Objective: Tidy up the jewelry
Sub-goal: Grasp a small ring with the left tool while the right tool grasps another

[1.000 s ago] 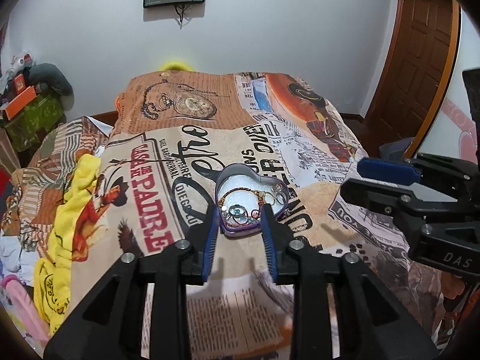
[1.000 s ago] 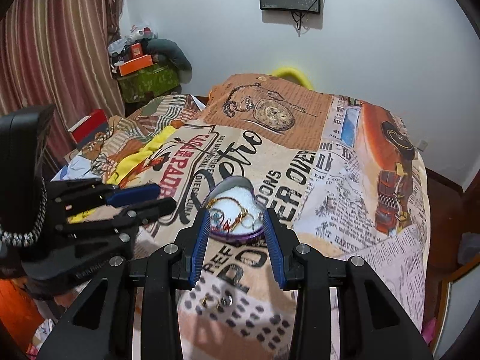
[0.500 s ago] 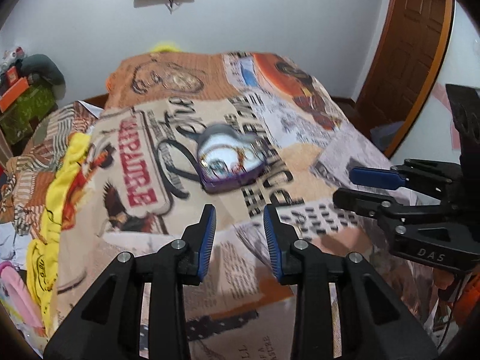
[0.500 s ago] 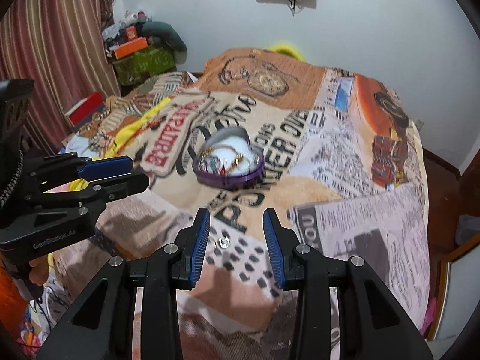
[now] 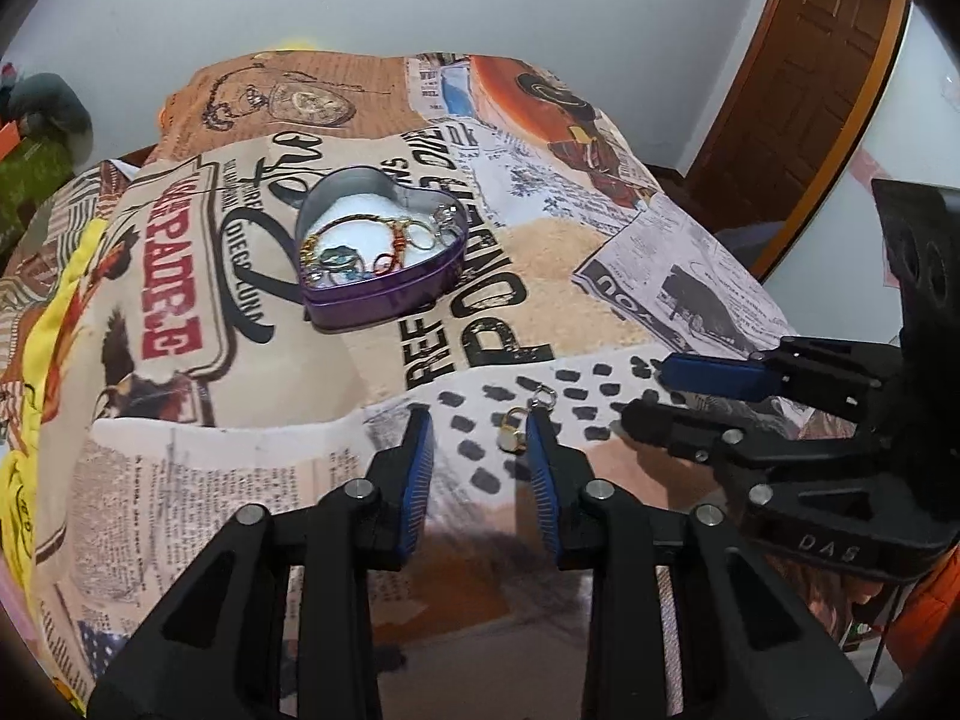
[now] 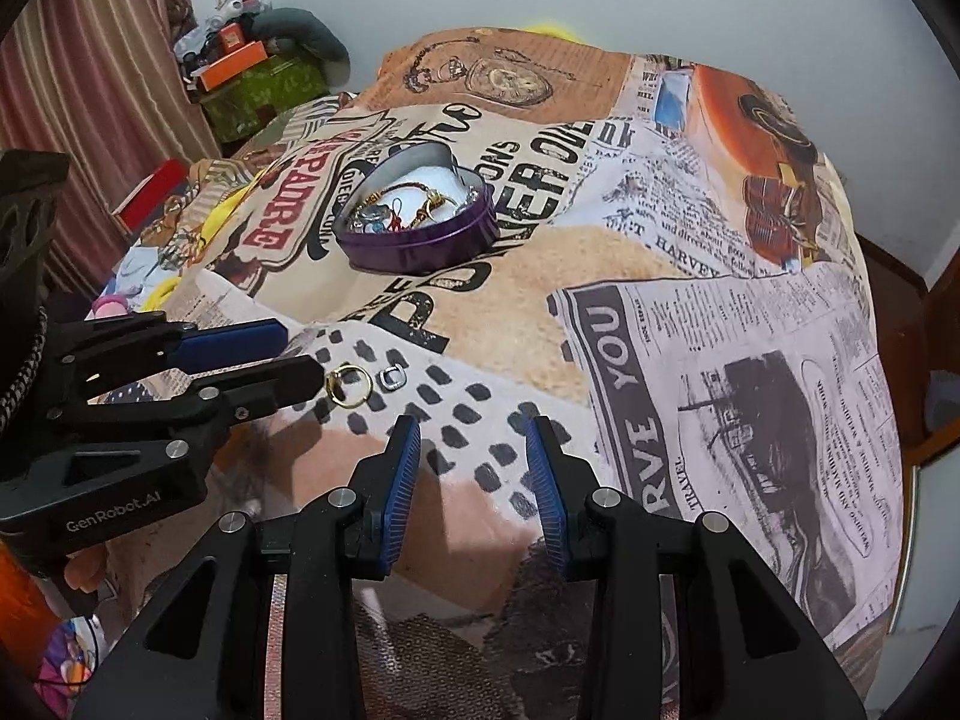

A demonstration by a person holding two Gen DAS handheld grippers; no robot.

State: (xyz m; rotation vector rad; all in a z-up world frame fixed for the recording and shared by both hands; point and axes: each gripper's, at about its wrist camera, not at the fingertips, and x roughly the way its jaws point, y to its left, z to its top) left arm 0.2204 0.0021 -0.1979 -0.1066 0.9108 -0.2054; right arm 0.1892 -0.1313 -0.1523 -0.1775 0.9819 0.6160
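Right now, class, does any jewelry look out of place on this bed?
Yes. Two rings lie loose on the bedspread: a gold ring and a silver ring, near the left gripper, outside the heart-shaped tin holding the rest.

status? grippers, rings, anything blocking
Left gripper open, empty, gold ring by its right finger. Right gripper open, empty. Silver ring beside gold one, both outside heart tin. Nothing blocking.

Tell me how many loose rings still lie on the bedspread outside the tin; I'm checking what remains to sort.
2. A gold ring lies by the left claw tip; a small silver ring sits just right of it. Folds may hide others.
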